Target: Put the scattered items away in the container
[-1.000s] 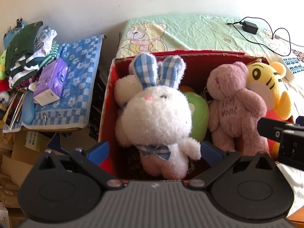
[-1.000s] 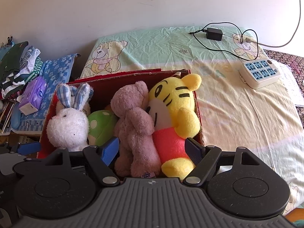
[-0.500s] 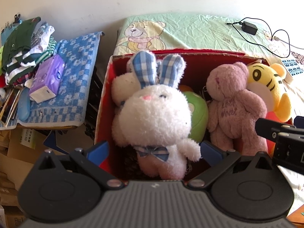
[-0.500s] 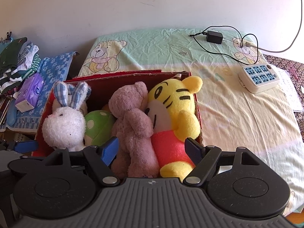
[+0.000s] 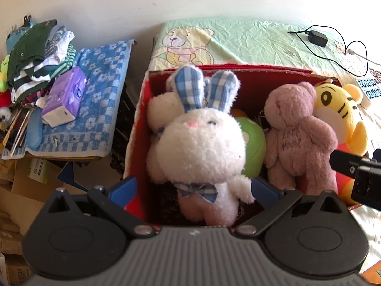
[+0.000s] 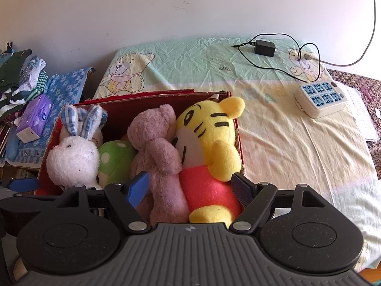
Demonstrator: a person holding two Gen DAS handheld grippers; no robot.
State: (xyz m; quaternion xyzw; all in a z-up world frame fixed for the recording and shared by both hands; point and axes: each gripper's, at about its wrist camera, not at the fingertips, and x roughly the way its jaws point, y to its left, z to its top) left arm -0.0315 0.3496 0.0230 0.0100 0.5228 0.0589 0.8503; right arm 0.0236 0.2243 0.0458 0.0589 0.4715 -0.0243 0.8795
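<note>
A red cardboard box (image 5: 140, 119) (image 6: 152, 96) sits on the bed, packed with soft toys. A white rabbit (image 5: 202, 147) (image 6: 71, 159) with blue checked ears stands at its left. Beside it are a green mushroom toy (image 5: 253, 147) (image 6: 114, 159), a pink bear (image 5: 297, 138) (image 6: 154, 152) and a yellow tiger (image 5: 340, 114) (image 6: 209, 147). My left gripper (image 5: 194, 188) hangs open above the rabbit without touching it. My right gripper (image 6: 190, 187) is open above the bear and tiger, holding nothing.
The bed sheet (image 6: 285, 143) lies right of the box, with a white power strip (image 6: 320, 99) and a black adapter with cable (image 6: 264, 47). Left of the bed are a blue checked towel (image 5: 100, 100), a purple tissue pack (image 5: 65, 96) and stacked clothes (image 5: 35, 54).
Both grippers have drawn back and upward from the box, so the toys look smaller and lower. Both stay open. The toys have not moved.
</note>
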